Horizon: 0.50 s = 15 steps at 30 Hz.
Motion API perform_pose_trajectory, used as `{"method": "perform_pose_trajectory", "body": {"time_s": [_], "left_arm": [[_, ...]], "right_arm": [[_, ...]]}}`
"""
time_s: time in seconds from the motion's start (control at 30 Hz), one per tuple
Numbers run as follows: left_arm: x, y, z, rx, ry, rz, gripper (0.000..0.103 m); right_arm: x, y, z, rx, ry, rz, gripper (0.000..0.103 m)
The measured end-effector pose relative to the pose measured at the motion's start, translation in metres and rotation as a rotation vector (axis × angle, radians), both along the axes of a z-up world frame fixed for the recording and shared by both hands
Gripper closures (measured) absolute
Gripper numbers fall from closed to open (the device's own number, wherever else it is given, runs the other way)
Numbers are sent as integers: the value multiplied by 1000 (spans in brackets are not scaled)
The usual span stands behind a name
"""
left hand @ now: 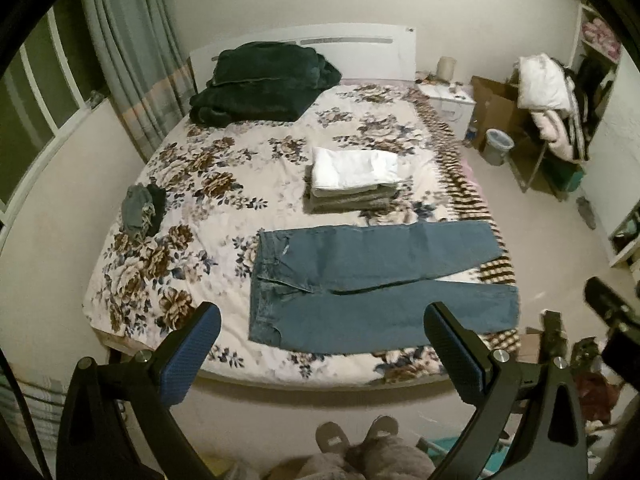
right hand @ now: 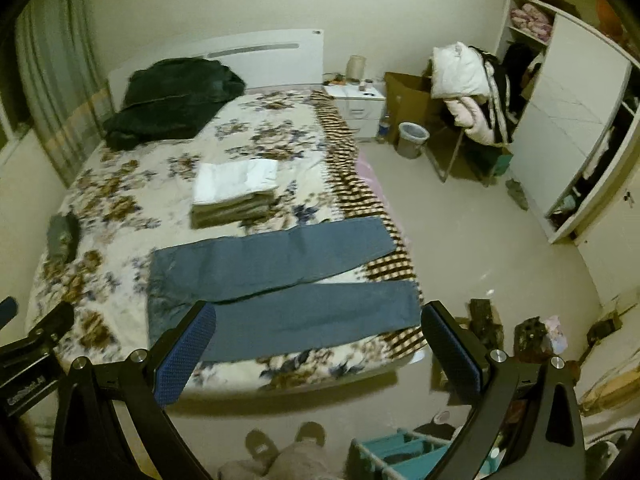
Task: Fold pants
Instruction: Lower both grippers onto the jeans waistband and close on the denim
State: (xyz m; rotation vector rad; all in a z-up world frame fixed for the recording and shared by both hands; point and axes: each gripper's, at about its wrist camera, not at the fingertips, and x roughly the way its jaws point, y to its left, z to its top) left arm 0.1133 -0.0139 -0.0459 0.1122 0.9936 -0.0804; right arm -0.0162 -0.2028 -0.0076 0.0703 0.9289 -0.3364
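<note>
The blue denim pants (left hand: 372, 284) lie flat, legs parted, on the near edge of the floral-covered bed (left hand: 224, 184). Denim looks heavy but limp; take the waistband and hems. The left gripper (left hand: 320, 328) and right gripper (right hand: 318, 330) hover above, jaws wide open. The stack of folded white and olive clothes (left hand: 352, 182) sits just behind.

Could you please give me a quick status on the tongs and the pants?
Left tongs and right tongs open, empty, above the bed edge. Jeans flat on bed, legs spread, unfolded. Folded stack behind them, apart.
</note>
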Motion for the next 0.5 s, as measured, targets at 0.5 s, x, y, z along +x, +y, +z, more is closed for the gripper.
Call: {"method": "perform_pose_trajectory", "body": {"time_s": [0.5], "left_arm": [[188,-79,-150,123,153,77,0]], "right_arm": [[273,-112,-192,13,221,95,0]]}}
